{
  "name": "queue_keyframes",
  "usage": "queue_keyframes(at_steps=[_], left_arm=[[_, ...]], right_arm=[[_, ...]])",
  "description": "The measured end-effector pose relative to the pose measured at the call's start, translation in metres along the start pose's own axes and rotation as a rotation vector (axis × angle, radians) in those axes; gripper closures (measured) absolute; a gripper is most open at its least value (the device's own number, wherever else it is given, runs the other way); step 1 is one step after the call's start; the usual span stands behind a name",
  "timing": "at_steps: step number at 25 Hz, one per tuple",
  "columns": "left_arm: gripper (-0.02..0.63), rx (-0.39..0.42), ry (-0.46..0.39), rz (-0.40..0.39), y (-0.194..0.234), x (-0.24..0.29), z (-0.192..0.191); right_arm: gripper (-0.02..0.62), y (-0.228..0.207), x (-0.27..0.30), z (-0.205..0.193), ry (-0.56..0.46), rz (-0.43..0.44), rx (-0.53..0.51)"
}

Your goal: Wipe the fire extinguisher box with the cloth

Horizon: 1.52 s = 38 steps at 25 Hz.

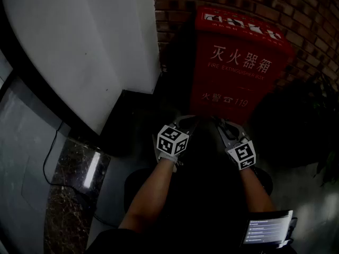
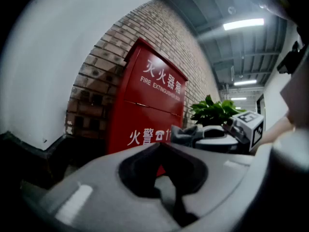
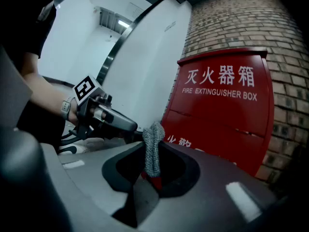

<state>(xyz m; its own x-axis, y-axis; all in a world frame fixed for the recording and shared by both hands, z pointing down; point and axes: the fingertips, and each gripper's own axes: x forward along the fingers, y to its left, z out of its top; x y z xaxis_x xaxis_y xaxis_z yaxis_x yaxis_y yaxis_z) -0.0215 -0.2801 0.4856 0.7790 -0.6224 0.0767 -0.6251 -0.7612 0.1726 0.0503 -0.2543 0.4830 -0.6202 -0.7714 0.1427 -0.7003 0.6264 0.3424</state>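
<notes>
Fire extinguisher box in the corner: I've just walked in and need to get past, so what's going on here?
A person faces the red fire extinguisher box against the brick wall, a handheld gripper in each hand. The right gripper is clamped on a grey cloth that sticks out past its jaws. The left gripper is shut with nothing in it. Both point at the box's lower front; the cloth looks short of it, so wiping seems not yet begun.

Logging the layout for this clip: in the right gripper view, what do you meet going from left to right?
The left tool → cloth → fire extinguisher box → brick wall at the right edge.
</notes>
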Motion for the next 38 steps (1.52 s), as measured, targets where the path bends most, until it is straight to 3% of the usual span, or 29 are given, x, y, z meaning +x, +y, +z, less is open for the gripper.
queue_keyframes(at_steps=[4,8,15,20,23,30,34,38], left_arm=[[0.607,-0.021,0.025,0.057,-0.002,-0.014,0.009],[0.607,0.099,0.016,0.089,-0.008,-0.005,0.069],[0.607,0.217,-0.074,0.148,0.007,-0.003,0.157],[0.607,0.226,-0.16,0.168,0.014,-0.016,0.184],[0.607,0.243,-0.186,0.165,0.018,-0.01,0.2],[0.607,0.375,-0.218,0.159,0.017,0.01,0.241],[0.607,0.325,-0.226,0.149,0.021,0.015,0.231],[0.607,0.289,-0.2,0.211,0.043,0.02,0.202]], right_arm=[[0.528,-0.014,-0.004,0.039,-0.03,-0.037,0.035],[0.528,-0.043,0.011,0.113,-0.095,-0.101,-0.079],[0.529,-0.088,0.046,0.215,-0.079,-0.189,-0.428],[0.532,-0.096,0.064,0.246,-0.001,-0.251,-0.74],[0.535,-0.099,0.069,0.259,0.011,-0.302,-0.859],[0.538,-0.113,0.097,0.263,-0.011,-0.305,-0.862],[0.545,-0.112,0.1,0.26,-0.027,-0.329,-0.874],[0.543,-0.101,0.107,0.24,-0.014,-0.291,-0.846]])
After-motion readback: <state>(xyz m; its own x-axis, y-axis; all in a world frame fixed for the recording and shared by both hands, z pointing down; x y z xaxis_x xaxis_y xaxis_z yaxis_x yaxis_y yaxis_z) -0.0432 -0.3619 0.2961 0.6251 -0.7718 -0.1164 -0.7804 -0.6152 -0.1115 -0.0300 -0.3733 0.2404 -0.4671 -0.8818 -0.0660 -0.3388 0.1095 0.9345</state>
